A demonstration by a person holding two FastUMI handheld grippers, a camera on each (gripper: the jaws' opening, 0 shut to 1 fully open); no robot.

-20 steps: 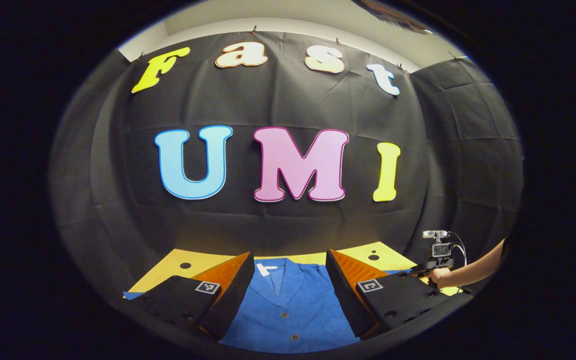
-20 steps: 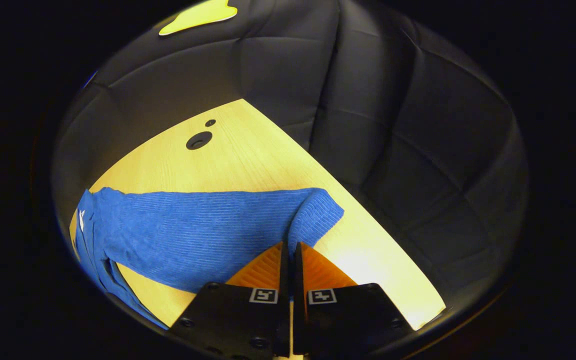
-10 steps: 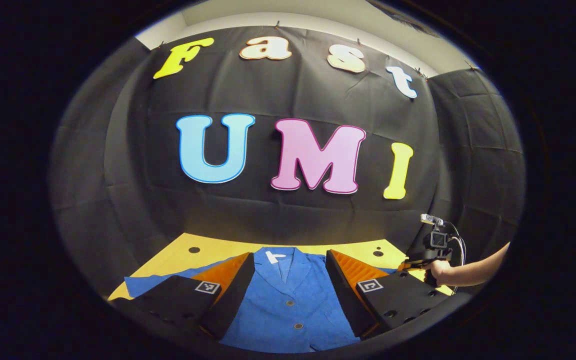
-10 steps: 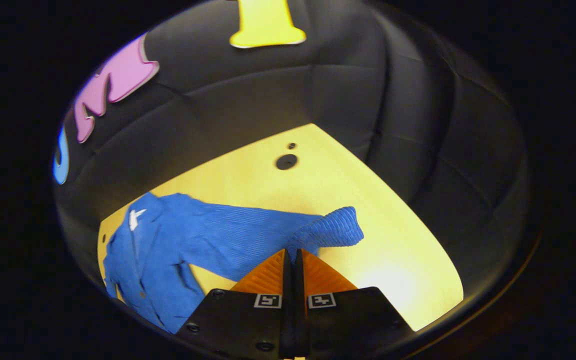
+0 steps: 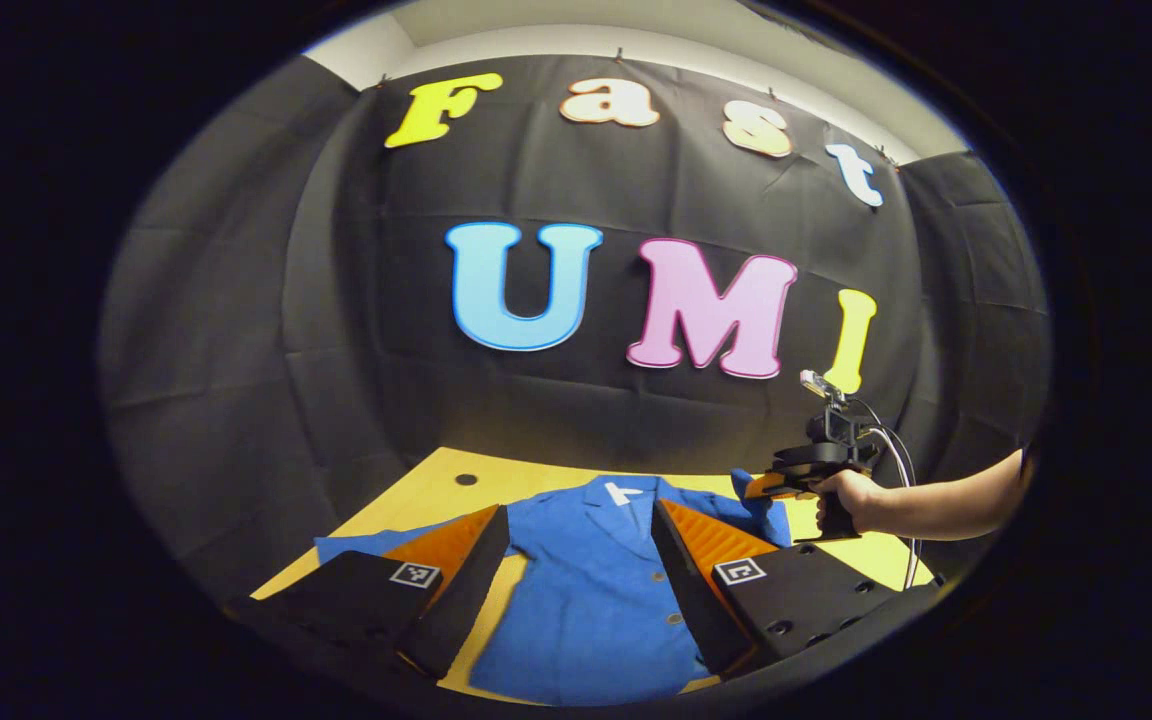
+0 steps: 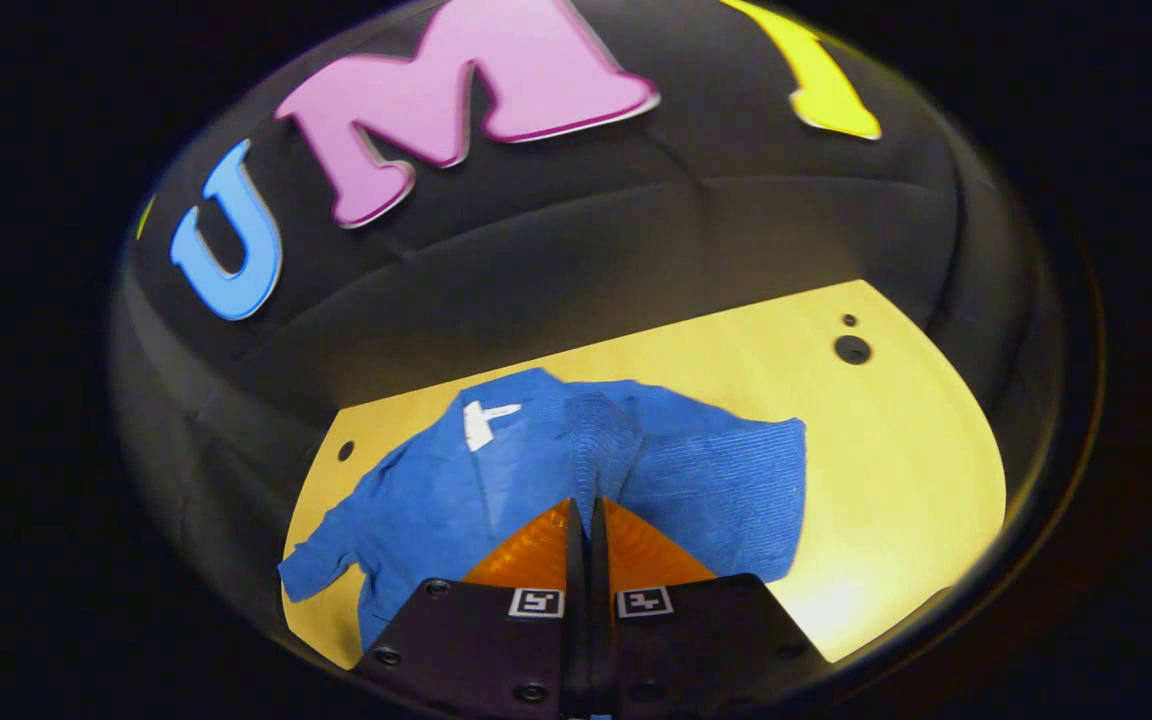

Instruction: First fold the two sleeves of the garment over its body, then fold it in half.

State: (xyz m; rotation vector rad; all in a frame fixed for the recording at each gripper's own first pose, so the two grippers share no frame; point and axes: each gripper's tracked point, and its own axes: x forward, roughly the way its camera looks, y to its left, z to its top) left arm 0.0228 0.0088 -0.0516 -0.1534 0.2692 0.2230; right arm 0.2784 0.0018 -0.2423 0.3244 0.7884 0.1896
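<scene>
- Blue garment point(image 6: 456, 480) lies face up on the yellow table point(image 6: 896, 470), collar toward the booth wall, white neck label point(image 6: 481, 423) showing; buttons point(image 5: 658, 578) run down the front in the left gripper view.
- Right sleeve point(image 6: 616, 450) is lifted off the table and carried in over the chest; its cuff end is pinched in the right gripper point(image 6: 584, 505), fingers pressed together on the cloth.
- Left sleeve point(image 6: 321, 560) lies spread flat to the side on the table, unfolded.
- Left gripper point(image 5: 576, 520): fingers wide apart, nothing between them, hovering above the garment's lower front.
- Left gripper view adds what the right one lacks: the right gripper from outside point(image 5: 771, 487), the hand point(image 5: 851, 500) and forearm holding it, its cable, and the sleeve hanging below it near the collar's right side.
- Right gripper view adds the fold itself: doubled sleeve cloth point(image 6: 726, 490) draped over the right shoulder, and two holes point(image 6: 851, 348) in the tabletop beyond.
- Versus 1.0 s ago: sleeve was stretched straight out along the table; it now overlaps the body. Right gripper has travelled inward and upward; grip unchanged. Left gripper has stayed open.
</scene>
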